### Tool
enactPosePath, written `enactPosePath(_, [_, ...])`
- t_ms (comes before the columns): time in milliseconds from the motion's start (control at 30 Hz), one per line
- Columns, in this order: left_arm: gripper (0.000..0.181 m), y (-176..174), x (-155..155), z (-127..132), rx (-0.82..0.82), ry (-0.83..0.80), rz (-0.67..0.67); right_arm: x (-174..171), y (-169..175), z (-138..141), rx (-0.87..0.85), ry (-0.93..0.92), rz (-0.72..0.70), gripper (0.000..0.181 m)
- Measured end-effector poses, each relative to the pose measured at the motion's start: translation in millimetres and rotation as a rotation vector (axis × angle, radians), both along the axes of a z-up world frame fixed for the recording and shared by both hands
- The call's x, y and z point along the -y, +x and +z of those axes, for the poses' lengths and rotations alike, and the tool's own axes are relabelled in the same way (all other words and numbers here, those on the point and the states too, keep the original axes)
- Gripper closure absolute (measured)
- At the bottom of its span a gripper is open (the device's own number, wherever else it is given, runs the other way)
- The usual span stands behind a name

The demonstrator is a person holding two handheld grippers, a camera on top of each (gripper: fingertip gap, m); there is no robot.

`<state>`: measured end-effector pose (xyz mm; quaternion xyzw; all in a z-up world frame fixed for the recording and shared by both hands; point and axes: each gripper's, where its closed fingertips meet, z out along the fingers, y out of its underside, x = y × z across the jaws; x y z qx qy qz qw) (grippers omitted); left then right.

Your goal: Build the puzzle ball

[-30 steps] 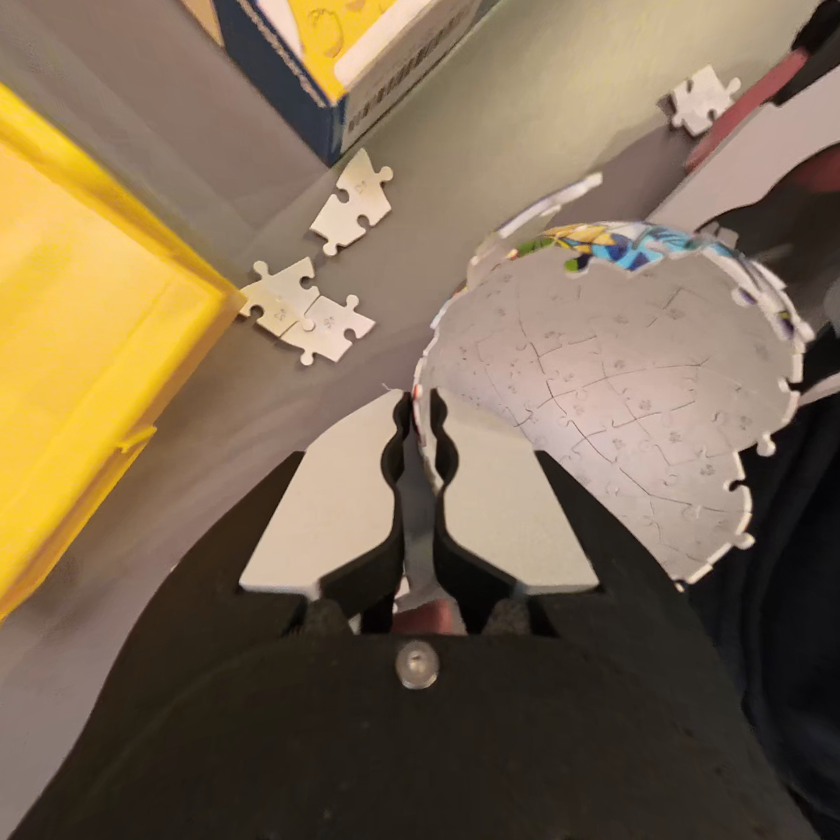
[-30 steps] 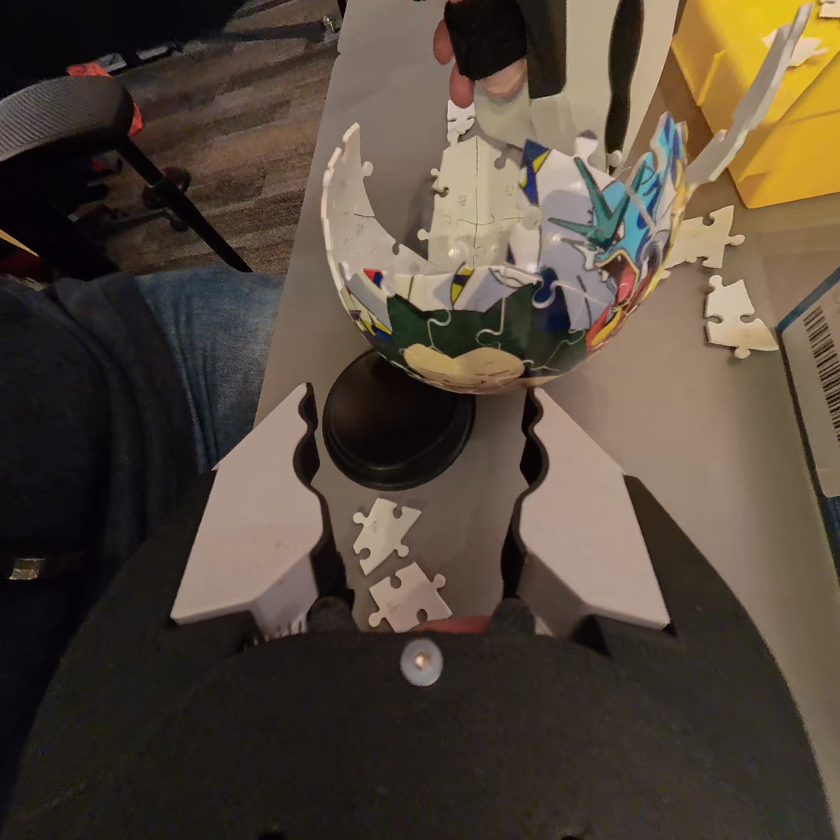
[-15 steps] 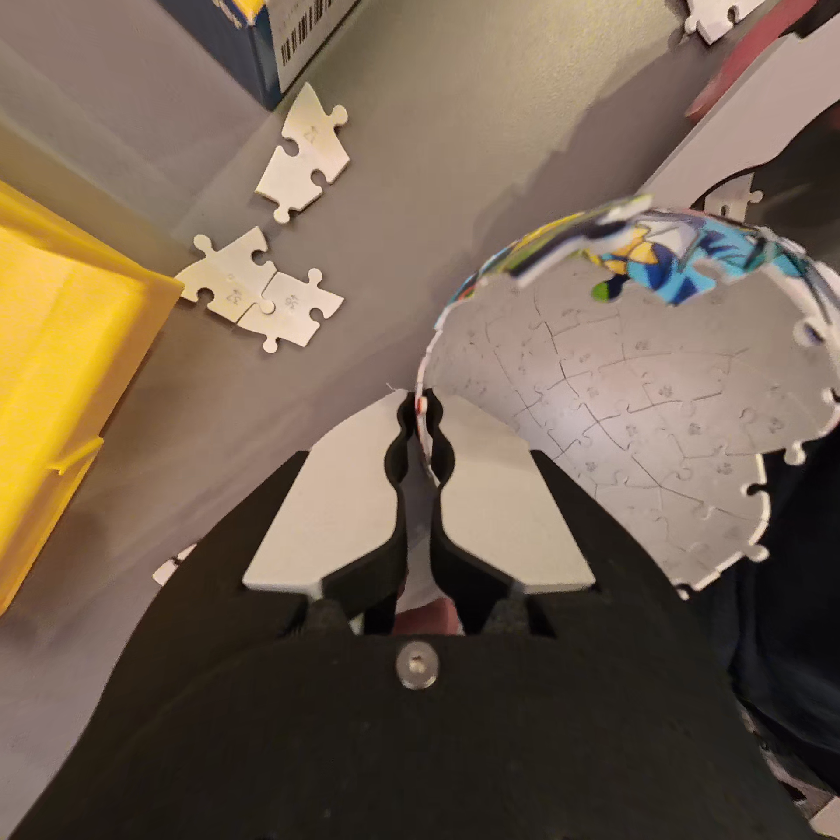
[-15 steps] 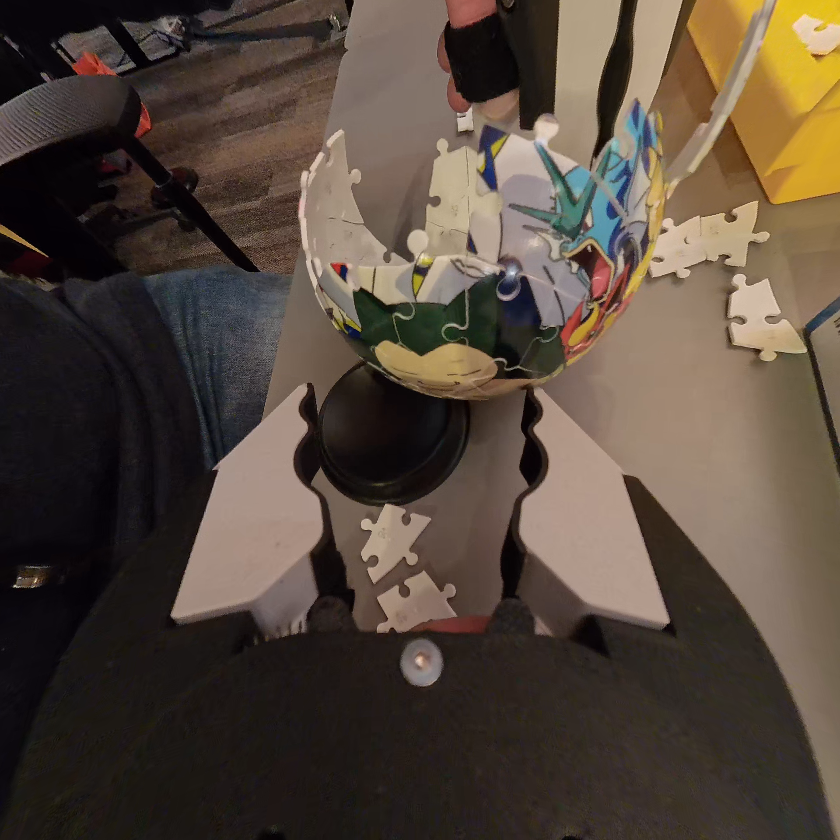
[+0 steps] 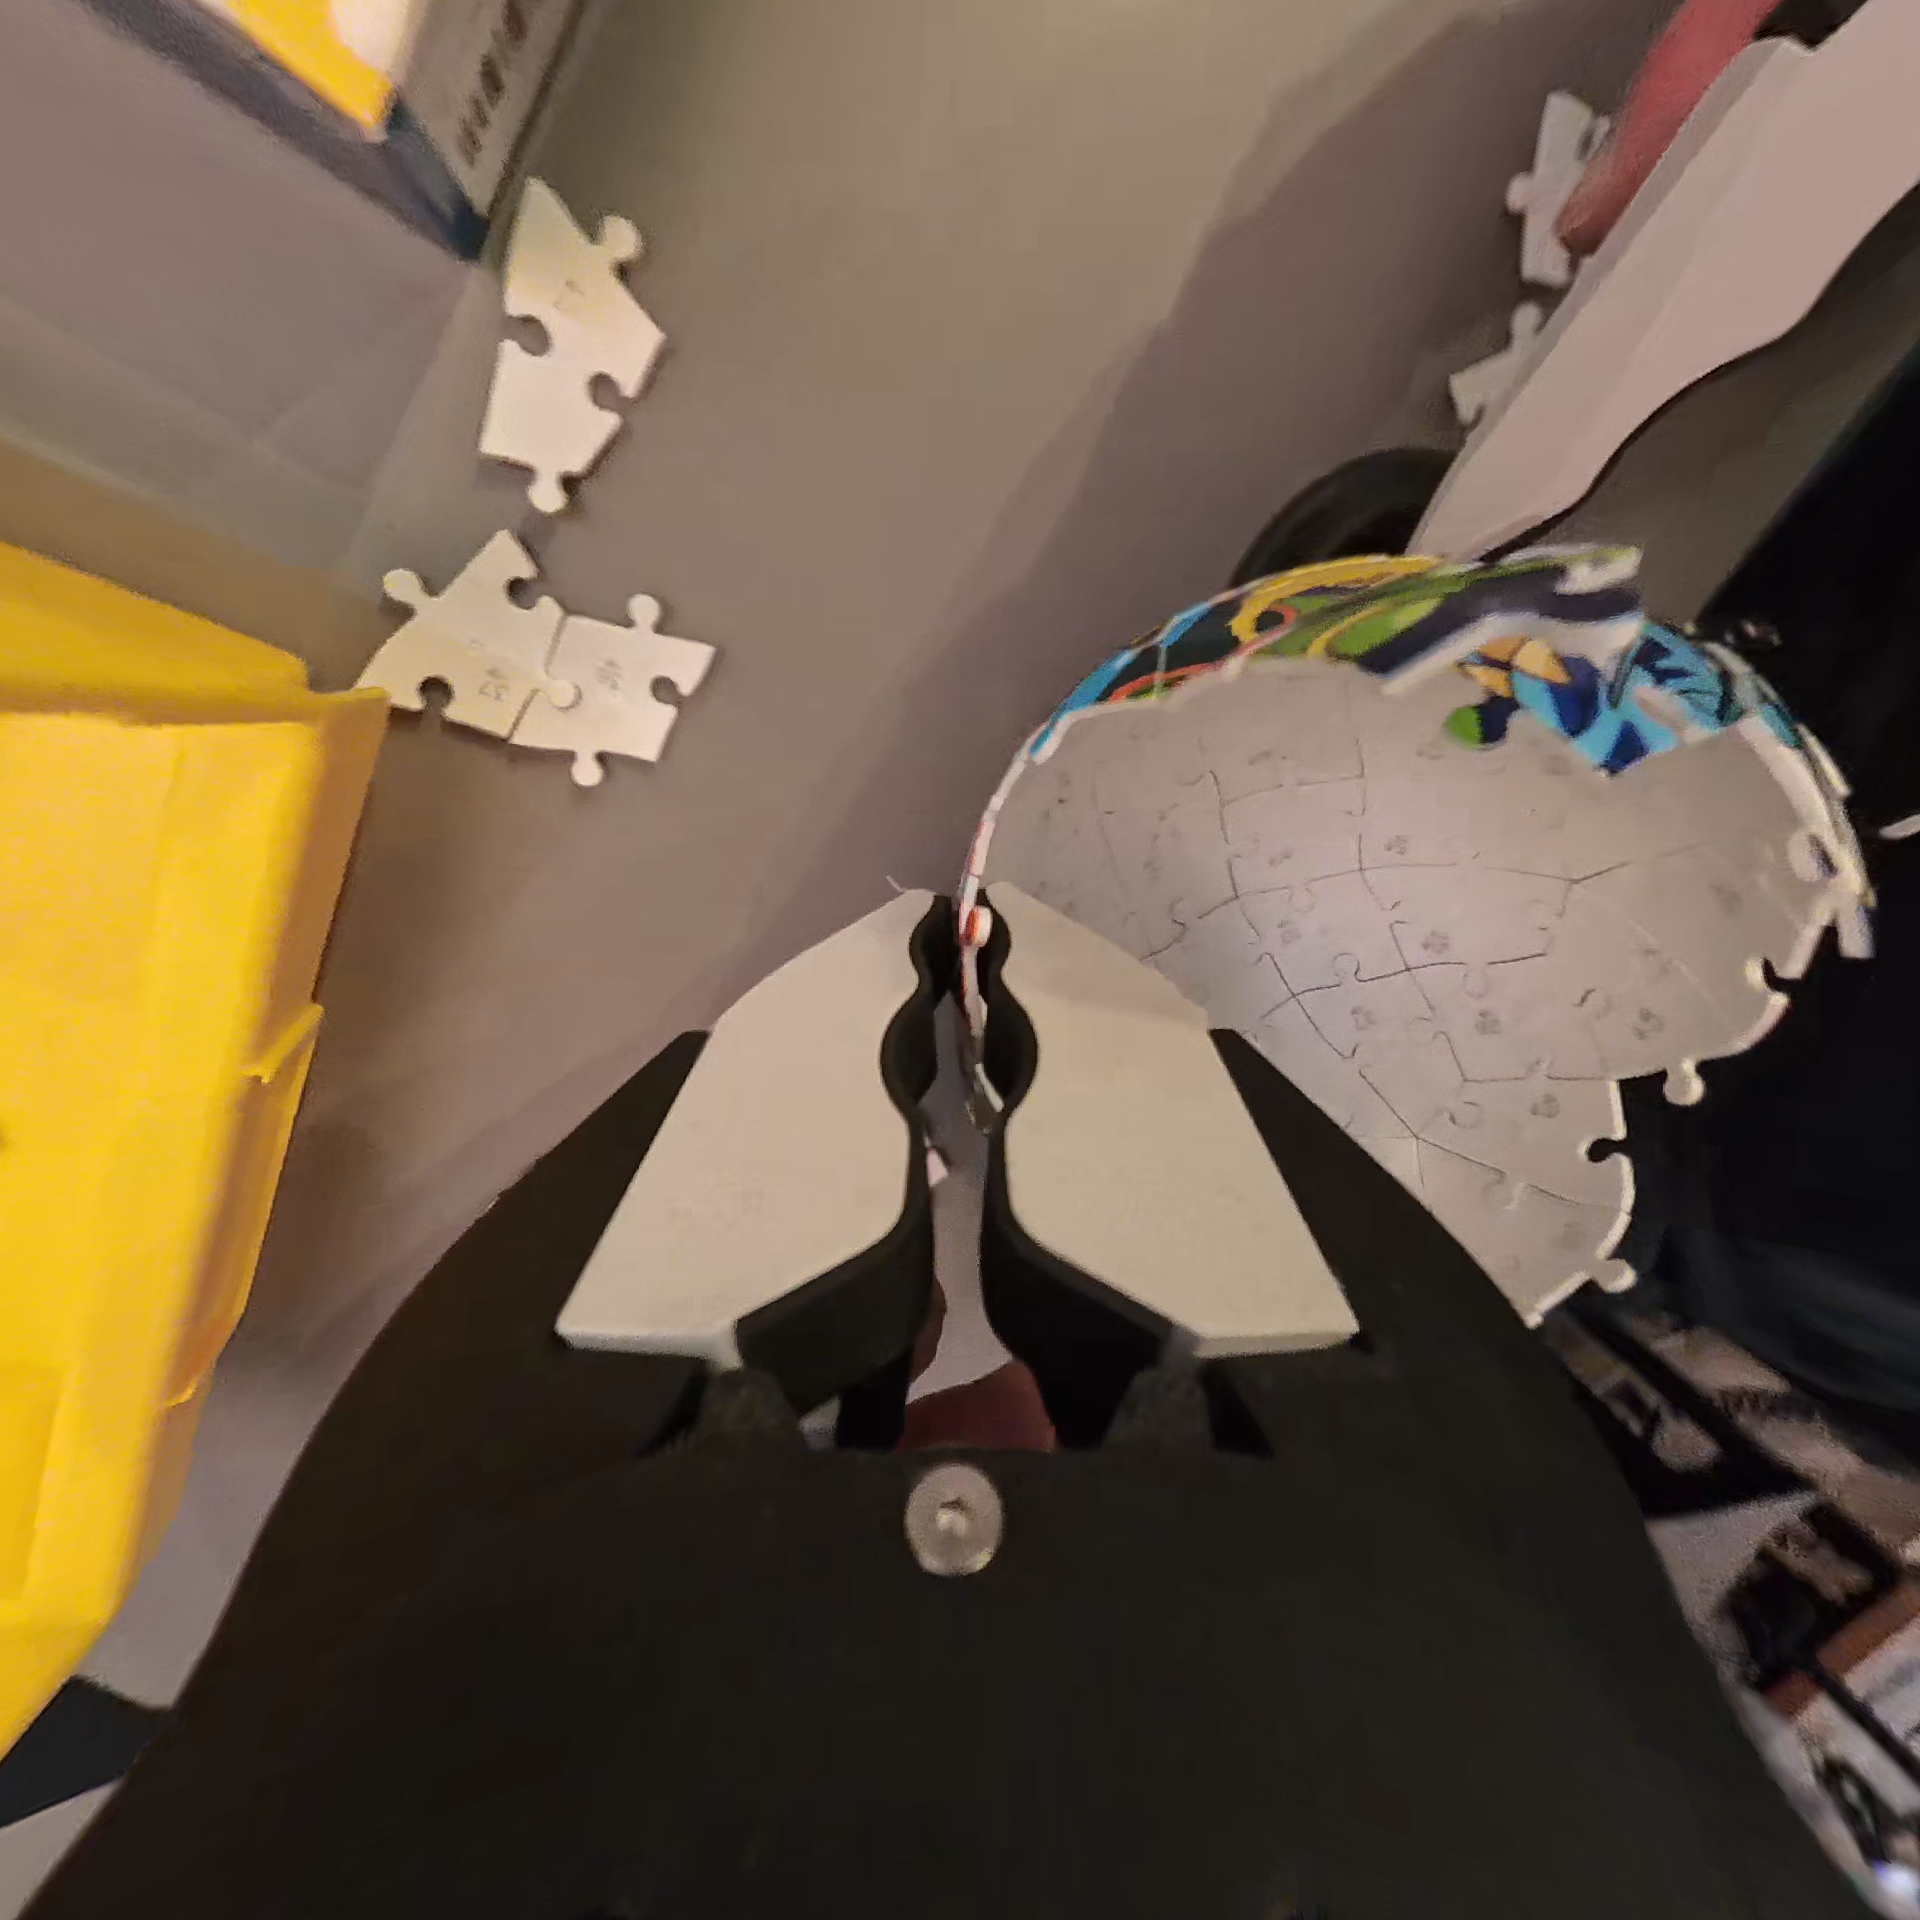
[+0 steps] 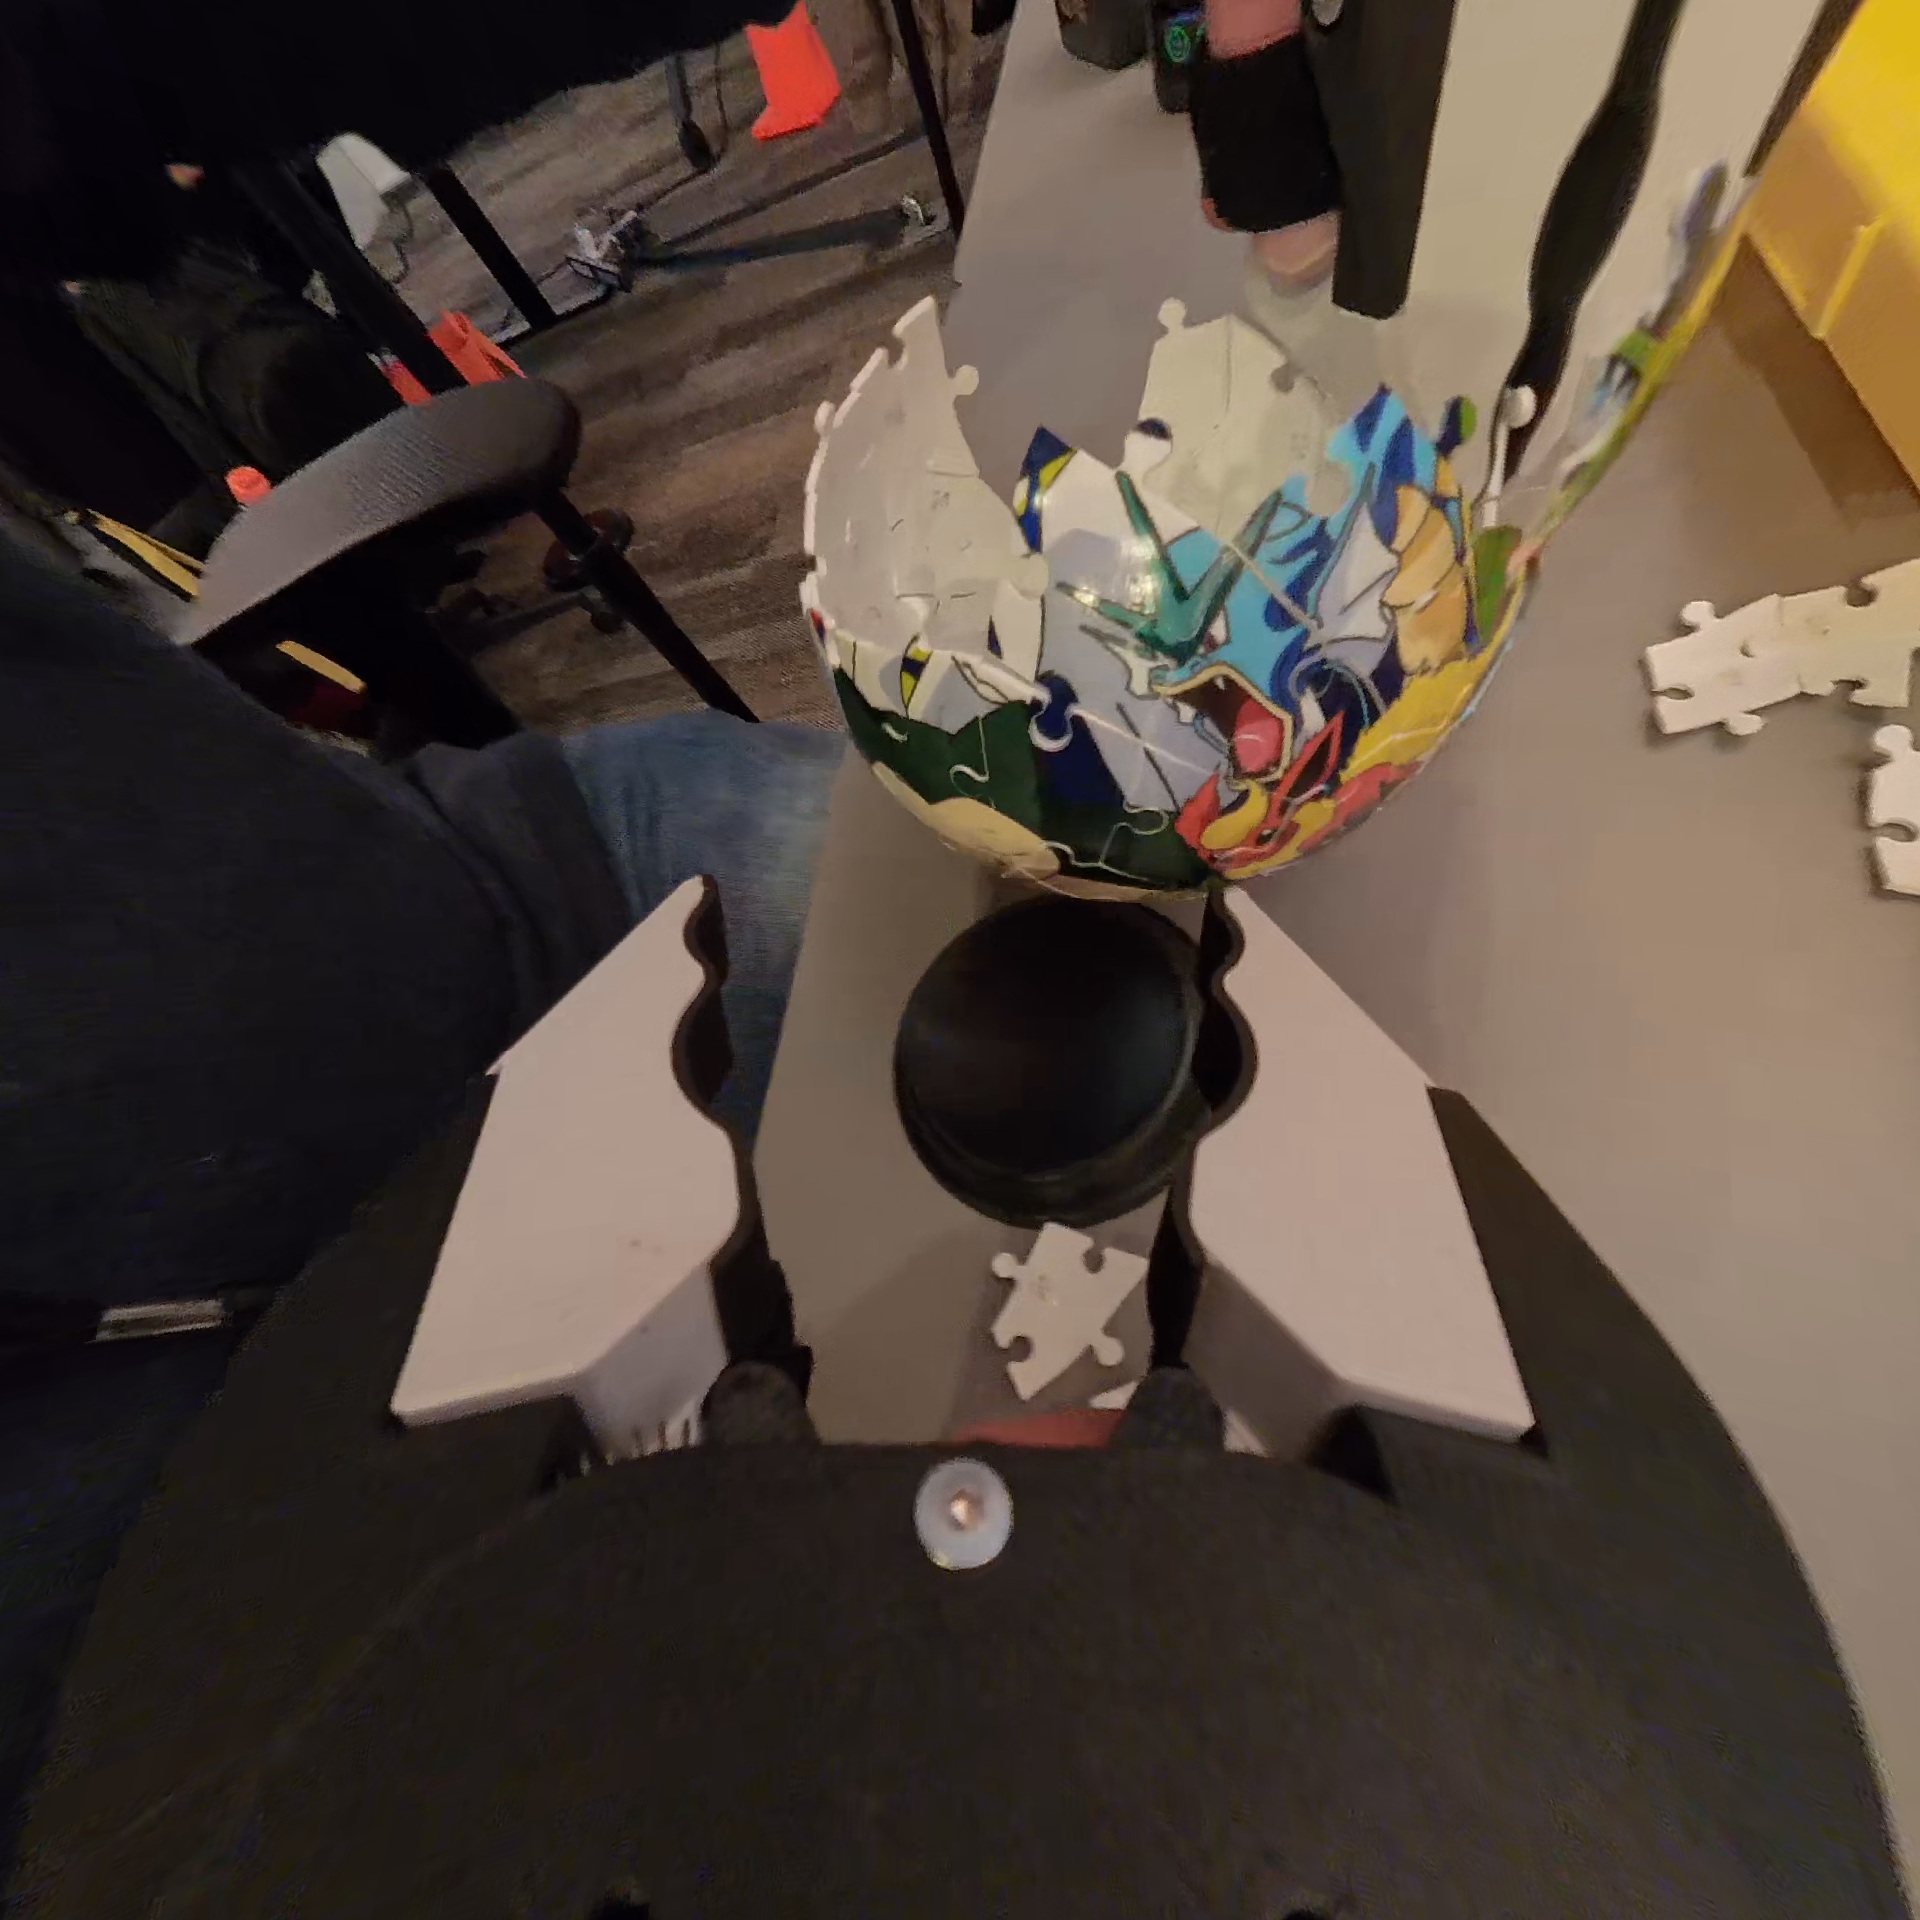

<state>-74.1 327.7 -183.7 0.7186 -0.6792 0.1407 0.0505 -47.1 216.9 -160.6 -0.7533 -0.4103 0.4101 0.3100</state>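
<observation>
The half-built puzzle ball (image 6: 1153, 665) is a colourful open shell held in the air above the table; its white inside (image 5: 1434, 935) fills the right of the left wrist view. My left gripper (image 5: 961, 920) is shut on the ball's rim. It also shows from the right wrist view (image 6: 1538, 343), reaching in from the top onto the shell's far right edge. My right gripper (image 6: 956, 935) is open and empty, just short of the ball. The black round stand (image 6: 1049, 1070) sits on the table between its fingers, under the ball.
Loose white puzzle pieces lie on the grey table: one pair (image 5: 540, 675), another pair (image 5: 566, 343), one piece (image 6: 1065, 1304) near the stand. A yellow bin (image 5: 125, 1039) stands at left, a blue box (image 5: 416, 94) at back. A person's lap (image 6: 312, 935) and a chair (image 6: 374, 499) are beside the table edge.
The left gripper has lifted the ball off the stand and carried it higher and away. The stand now shows bare. The right gripper stayed open.
</observation>
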Motion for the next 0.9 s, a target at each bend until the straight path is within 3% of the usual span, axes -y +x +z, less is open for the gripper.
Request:
enactPosePath(267, [0.178,14.4,50.7,-3.3,-0.143,-0.131,-0.207,35.3,7.1,18.3,-0.075,-0.091,-0.031,0.089])
enactPosePath(433, [0.178,28.1,78.2,-9.2,-0.181,-0.203,-0.247,57.3,18.6,18.4,-0.096,-0.140,-0.067,0.090])
enactPosePath(900, [0.175,43.7,82.9,-25.1,-0.200,-0.251,-0.228,56.4,30.7,3.1,-0.117,-0.182,-0.116,0.090])
